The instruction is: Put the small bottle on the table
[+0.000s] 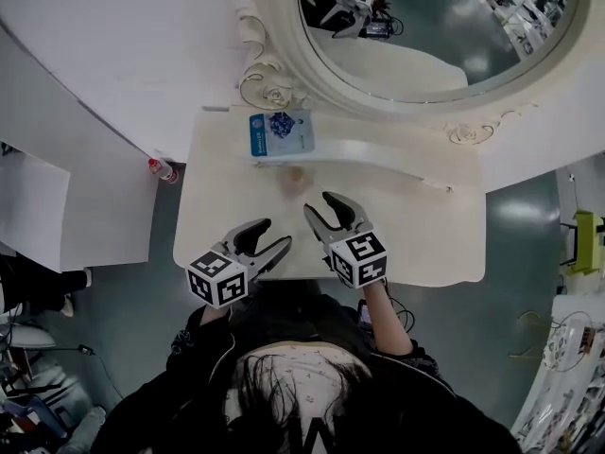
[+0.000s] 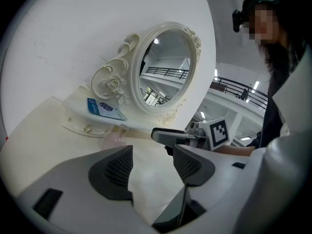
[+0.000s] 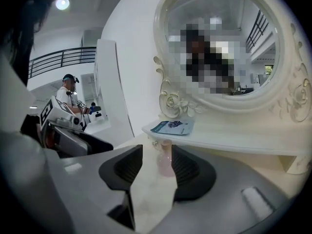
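Looking down over a cream dressing table (image 1: 425,244), the small bottle (image 1: 295,174), pale pink, stands upright on the tabletop. It is just in front of a raised shelf that carries a blue booklet (image 1: 281,133), below an oval mirror (image 1: 444,36). The placing looks done, so the step in hand is most likely the release and retreat.

To do it well, left to right:
- The left gripper (image 1: 272,235) is best held low by the table's front edge, out of the way.
- The bottle should go untouched, since it looks light and narrow-based enough to tip.
- The right gripper (image 3: 156,167) should hold its jaws spread and draw straight back along its own line, not sideways, so neither pad clips the bottle.

Pose, left to right:
- The left gripper hovers over the near edge, angled up and to the right, jaws apart with nothing between them.
- The right gripper sits just beside it, pointing toward the bottle, jaws at their widest. In its own view the bottle shows in the gap between the pads, touching neither. From above the bottle stands a little beyond the fingertips
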The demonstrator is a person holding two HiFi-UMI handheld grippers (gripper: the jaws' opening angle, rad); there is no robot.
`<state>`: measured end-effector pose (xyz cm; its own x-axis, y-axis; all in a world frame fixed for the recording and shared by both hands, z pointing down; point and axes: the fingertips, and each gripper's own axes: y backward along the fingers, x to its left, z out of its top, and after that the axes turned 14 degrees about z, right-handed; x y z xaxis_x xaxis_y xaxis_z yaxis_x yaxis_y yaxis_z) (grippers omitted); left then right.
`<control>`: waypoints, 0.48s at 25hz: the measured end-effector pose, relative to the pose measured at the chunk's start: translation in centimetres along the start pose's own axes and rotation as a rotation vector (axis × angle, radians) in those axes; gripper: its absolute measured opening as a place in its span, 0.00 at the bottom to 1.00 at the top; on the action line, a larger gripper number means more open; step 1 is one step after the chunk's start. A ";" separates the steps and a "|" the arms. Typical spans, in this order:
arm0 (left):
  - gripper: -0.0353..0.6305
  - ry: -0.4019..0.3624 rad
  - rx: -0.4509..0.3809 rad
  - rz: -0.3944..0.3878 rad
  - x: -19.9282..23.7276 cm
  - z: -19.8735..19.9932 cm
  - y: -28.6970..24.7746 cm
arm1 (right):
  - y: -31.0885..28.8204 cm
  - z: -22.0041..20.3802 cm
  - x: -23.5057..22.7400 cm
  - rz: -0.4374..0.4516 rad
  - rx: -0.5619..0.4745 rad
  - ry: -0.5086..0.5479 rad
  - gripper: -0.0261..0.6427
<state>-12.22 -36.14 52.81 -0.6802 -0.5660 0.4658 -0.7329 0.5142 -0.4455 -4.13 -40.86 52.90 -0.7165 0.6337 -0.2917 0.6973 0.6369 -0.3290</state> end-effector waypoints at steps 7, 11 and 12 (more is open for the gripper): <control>0.44 -0.013 -0.021 -0.019 -3.4 -0.5 0.0 | 4.2 -0.5 2.6 0.033 -0.011 0.006 0.31; 0.44 -0.008 -0.046 -0.013 -5.8 -1.0 0.6 | 7.4 -0.4 4.1 0.041 -0.037 0.031 0.31; 0.44 -0.007 -0.055 -0.009 -6.5 -1.1 0.7 | 8.3 -0.4 4.5 0.045 -0.045 0.034 0.31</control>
<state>-8.36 -31.40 50.25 -0.6733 -0.5752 0.4646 -0.7390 0.5435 -0.3981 -1.54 -32.60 49.19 -0.6834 0.6766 -0.2742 0.7299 0.6256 -0.2754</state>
